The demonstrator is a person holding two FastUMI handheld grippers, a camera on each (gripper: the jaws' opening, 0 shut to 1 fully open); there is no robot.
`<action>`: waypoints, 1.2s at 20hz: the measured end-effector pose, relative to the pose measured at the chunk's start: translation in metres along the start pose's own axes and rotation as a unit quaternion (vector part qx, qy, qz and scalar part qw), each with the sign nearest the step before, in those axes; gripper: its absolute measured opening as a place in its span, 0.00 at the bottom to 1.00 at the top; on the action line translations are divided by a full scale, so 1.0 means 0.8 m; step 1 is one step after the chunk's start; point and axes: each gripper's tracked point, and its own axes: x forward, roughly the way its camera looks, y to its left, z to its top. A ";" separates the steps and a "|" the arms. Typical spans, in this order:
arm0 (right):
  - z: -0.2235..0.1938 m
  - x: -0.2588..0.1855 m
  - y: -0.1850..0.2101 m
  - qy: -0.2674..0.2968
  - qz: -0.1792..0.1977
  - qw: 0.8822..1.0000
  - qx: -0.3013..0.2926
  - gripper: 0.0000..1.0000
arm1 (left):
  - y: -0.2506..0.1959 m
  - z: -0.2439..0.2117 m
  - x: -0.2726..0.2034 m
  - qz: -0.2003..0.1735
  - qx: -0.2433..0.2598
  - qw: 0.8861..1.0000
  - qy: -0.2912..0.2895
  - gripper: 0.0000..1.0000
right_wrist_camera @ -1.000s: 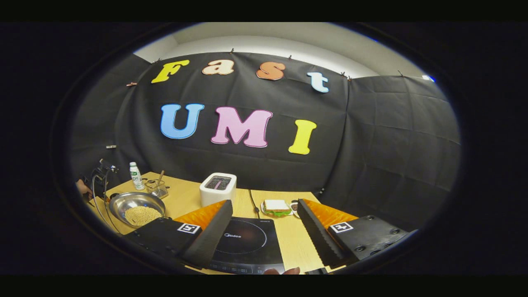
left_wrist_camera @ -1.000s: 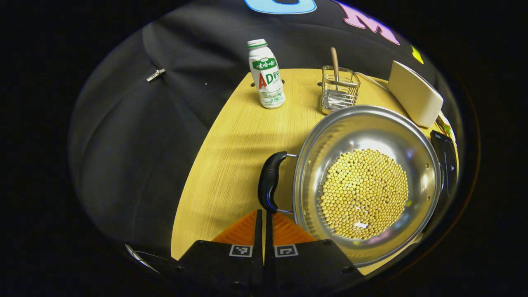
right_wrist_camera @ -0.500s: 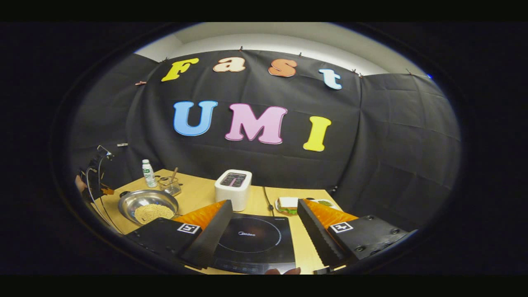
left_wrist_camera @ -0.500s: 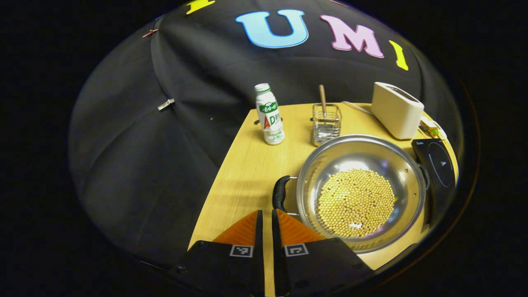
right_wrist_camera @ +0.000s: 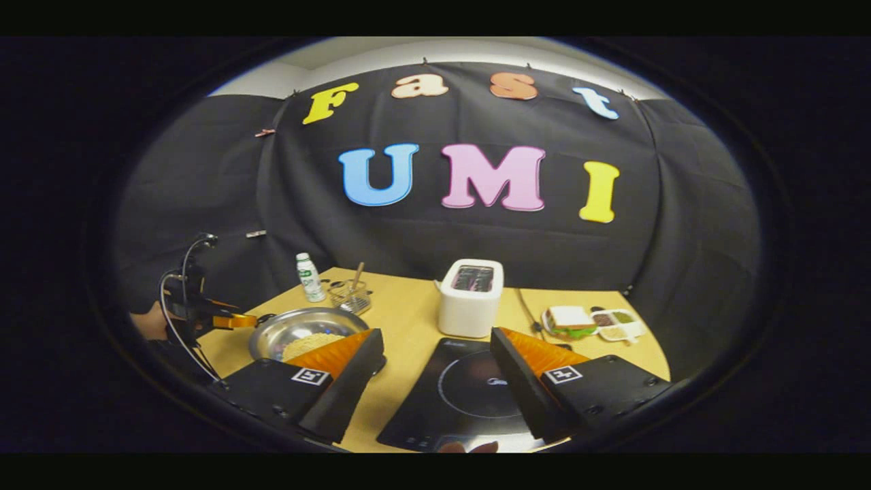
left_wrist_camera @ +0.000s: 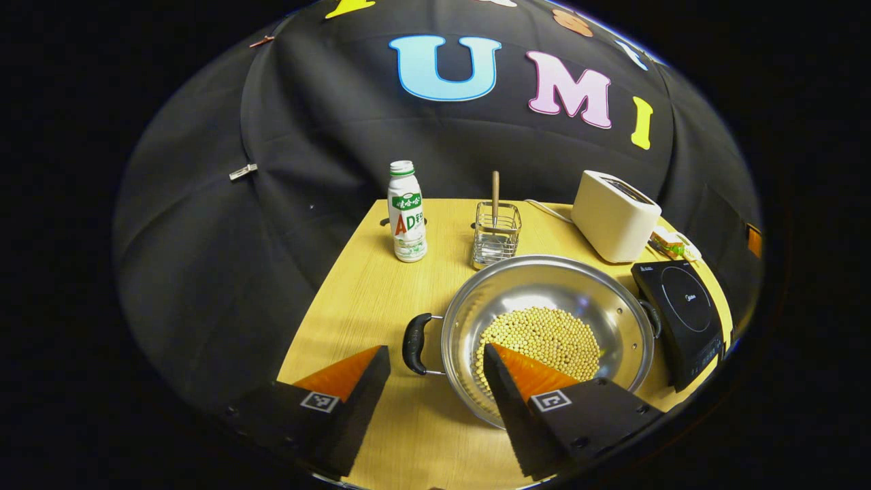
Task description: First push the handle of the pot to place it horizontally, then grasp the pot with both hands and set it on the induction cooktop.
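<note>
The left claw [left_wrist_camera: 435, 357] hangs with its fingers spread wide apart, empty, just short of the pot's near black handle [left_wrist_camera: 414, 343], which lies flat beside the rim. The pot [left_wrist_camera: 544, 299], holding yellow beans [left_wrist_camera: 544, 337], rests on the wooden surface [left_wrist_camera: 371, 292] just left of the induction cooktop [left_wrist_camera: 680, 313], with a bottle [left_wrist_camera: 407, 212], wire holder [left_wrist_camera: 495, 235] and toaster [left_wrist_camera: 614, 214] behind. The right claw [right_wrist_camera: 435, 357] is likewise parted and empty above the cooktop's near edge.
</note>
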 end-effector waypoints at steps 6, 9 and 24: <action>-0.048 0.058 0.040 0.062 0.011 0.997 0.037 0.99 | 0.020 -0.012 0.040 0.000 -0.022 1.000 0.015 0.98; -0.077 0.090 0.055 0.098 0.009 0.994 0.046 0.99 | 0.017 -0.022 0.061 -0.008 -0.013 0.999 0.041 0.96; -0.223 0.173 0.089 0.285 -0.008 0.954 0.098 0.97 | 0.007 -0.037 0.115 -0.022 0.024 0.995 0.091 0.84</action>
